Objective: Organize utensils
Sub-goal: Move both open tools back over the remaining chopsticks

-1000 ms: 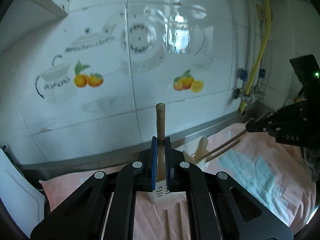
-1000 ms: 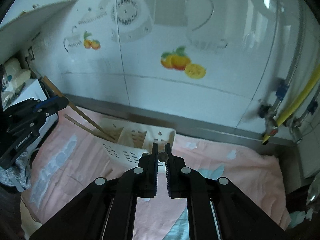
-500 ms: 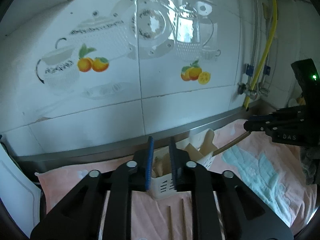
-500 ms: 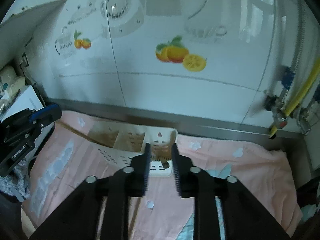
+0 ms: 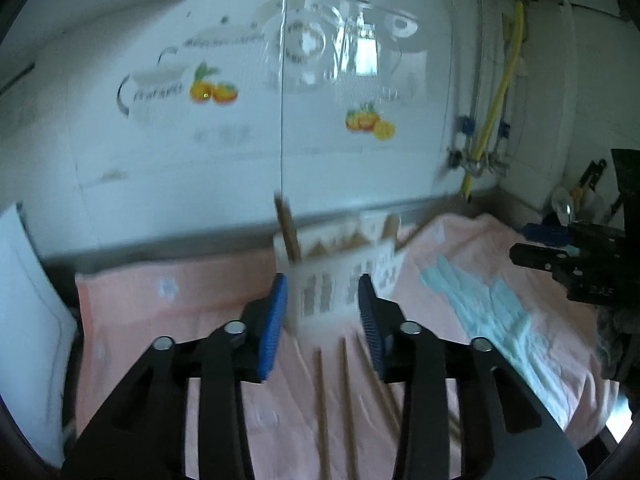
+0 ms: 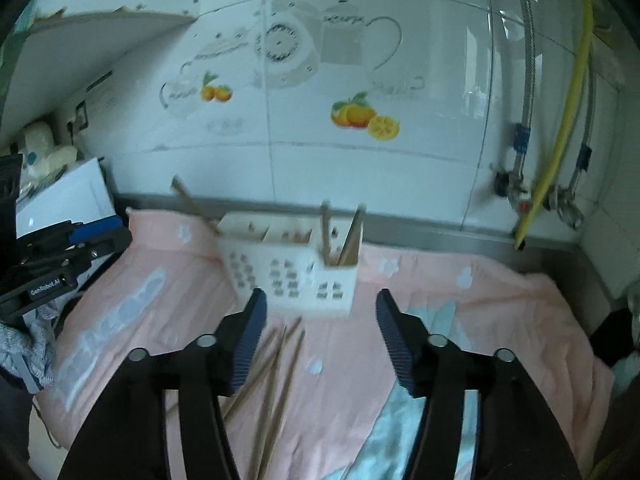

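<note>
A white slotted utensil holder (image 5: 340,276) (image 6: 292,272) stands on the pink cloth near the wall. A wooden-handled utensil (image 5: 287,232) (image 6: 192,204) leans in its left end. Two chopsticks (image 6: 340,236) stand in its right compartment. Several loose chopsticks (image 5: 320,400) (image 6: 280,372) lie on the cloth in front of it. My left gripper (image 5: 322,320) hovers short of the holder, jaws opening, nothing pressed between the blue pads (image 5: 274,320). My right gripper (image 6: 320,332) is also opening and empty, above the loose chopsticks. Each gripper shows in the other's view: the right gripper (image 5: 560,258) and the left gripper (image 6: 60,256).
A pink cloth (image 6: 480,300) with pale blue patches covers the counter. Behind it runs a steel ledge and the tiled wall (image 6: 320,160). A yellow hose (image 6: 560,120) and taps sit at the right. A white board (image 5: 28,300) leans at the left.
The left gripper let go of the wooden-handled utensil and the right let go of its chopsticks, all now in the holder. Both grippers drew back and lower, jaws widening.
</note>
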Motion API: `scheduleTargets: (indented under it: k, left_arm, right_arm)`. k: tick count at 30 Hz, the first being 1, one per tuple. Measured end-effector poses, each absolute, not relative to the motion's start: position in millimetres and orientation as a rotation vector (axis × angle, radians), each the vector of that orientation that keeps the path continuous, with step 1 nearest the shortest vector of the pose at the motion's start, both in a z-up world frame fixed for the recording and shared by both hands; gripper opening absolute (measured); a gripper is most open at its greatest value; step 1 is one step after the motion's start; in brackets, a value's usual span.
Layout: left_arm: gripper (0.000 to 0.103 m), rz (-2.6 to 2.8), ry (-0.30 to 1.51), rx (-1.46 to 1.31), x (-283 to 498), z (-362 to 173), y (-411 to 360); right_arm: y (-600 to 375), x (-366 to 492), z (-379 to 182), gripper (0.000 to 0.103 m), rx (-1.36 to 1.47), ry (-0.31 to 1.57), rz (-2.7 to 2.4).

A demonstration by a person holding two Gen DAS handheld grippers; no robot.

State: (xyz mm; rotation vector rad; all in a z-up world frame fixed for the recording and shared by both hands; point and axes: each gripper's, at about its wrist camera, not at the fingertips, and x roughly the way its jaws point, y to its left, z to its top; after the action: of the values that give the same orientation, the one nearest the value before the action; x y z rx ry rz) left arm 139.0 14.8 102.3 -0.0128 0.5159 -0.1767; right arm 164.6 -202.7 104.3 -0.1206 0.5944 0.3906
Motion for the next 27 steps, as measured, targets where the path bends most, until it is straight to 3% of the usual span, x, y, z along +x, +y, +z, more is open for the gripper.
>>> scheduleTargets:
  k: [14,24,27]
  left_arm:
    - [0.04,-0.143,0.747,-0.106,99.9,-15.9,24.7]
    - [0.04,-0.125,0.818,-0.136,90.4,-51.0,29.2]
    - [0.032,-0.121,0.833,-0.137,91.7,-56.9,30.6]
  right_arm:
    - [-204.3,96.6,6.0,0.057,-0.086,0.665,0.327]
    - [-194.3,98.7,-52.8,0.03,0.002,0.814,0.357]
    - [-188.1,102.6,-62.4,0.025,0.002,0.833,0.358]
